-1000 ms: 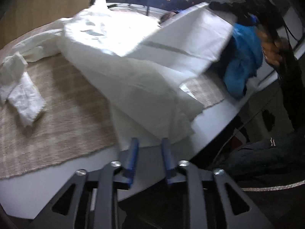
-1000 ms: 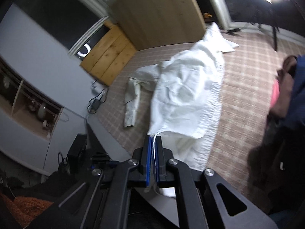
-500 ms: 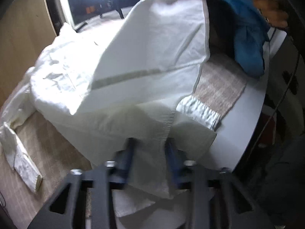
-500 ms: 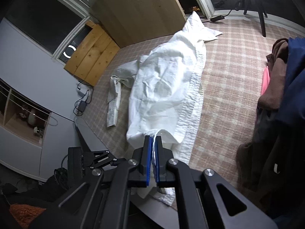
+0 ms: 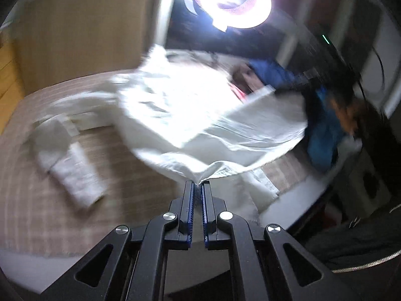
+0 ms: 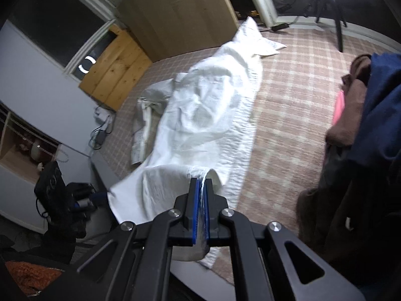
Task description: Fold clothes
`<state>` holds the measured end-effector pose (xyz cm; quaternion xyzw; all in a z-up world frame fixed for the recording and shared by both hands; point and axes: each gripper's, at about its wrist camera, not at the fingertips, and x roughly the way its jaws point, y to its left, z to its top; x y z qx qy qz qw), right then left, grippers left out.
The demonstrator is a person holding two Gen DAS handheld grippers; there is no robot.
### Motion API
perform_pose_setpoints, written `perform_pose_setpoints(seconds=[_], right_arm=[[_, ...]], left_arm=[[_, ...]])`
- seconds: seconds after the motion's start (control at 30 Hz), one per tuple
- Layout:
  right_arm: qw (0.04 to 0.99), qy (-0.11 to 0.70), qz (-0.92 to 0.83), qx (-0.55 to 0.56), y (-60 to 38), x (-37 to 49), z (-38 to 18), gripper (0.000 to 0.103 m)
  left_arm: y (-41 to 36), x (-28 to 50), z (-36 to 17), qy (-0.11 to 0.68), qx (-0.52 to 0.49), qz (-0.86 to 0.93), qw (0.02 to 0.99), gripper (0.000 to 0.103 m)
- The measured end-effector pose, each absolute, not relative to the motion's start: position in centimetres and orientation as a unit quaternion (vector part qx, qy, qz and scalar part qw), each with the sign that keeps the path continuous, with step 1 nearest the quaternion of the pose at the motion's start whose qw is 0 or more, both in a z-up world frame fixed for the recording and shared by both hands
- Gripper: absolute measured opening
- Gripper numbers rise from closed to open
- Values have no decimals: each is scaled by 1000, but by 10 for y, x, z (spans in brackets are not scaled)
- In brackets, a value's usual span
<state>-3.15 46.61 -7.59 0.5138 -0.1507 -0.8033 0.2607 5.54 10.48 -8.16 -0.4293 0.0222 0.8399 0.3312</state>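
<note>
A white shirt (image 5: 175, 105) lies spread on the checked table cover (image 5: 125, 165), one sleeve (image 5: 75, 173) flung out to the left. My left gripper (image 5: 198, 184) is closing its jaws on the shirt's near hem. The cloth is pinched at the tips and rises in a peak there. The left wrist view is blurred by motion. In the right wrist view the shirt (image 6: 208, 115) runs away toward the far wall. My right gripper (image 6: 201, 181) is shut on another part of the hem, and white cloth shows between its blue pads.
A heap of blue and brown clothes (image 6: 363, 105) lies at the right of the table, blue clothes (image 5: 323, 135) in the left wrist view too. A bright ring light (image 5: 240, 0) stands beyond. The white table edge (image 5: 300, 195) runs near right, with a dark jacket below.
My left gripper went from open in front of the hem to closed on it, then rose with the cloth. The right gripper kept its grip and hardly moved.
</note>
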Motion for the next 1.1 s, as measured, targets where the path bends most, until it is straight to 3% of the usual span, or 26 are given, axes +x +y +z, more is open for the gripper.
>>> perform_pose_setpoints(seconds=[0.1,0.23,0.33,0.43,0.57,0.87,1.0,1.1], right_arm=[[296,-152,-790,516,440,-27,-76,4],[343,-91,-744,567,378,-26,-109,5],[340,-70,-720,601,360,-28,-131,12],[344,-106,-721,592,375,-37,-127,24],[335,-106,-724,594,386,-43,-130,36],[281,-149,-715,623,383,-97,-188,37],[251,-167,-752,586,403,-140,-177,37],[223,-179,-772,568,420,-188,-172,39]], left_arm=[[73,62,-108,-25,-447,846,291,5],[45,61,-161,-52,-493,837,230,3],[31,54,-188,-58,-515,830,206,2],[26,49,-202,-51,-529,824,196,3],[31,53,-197,-4,-546,815,195,8],[86,64,-162,30,-514,810,280,13],[130,51,-160,59,-512,794,322,13],[165,47,-155,40,-509,780,362,13]])
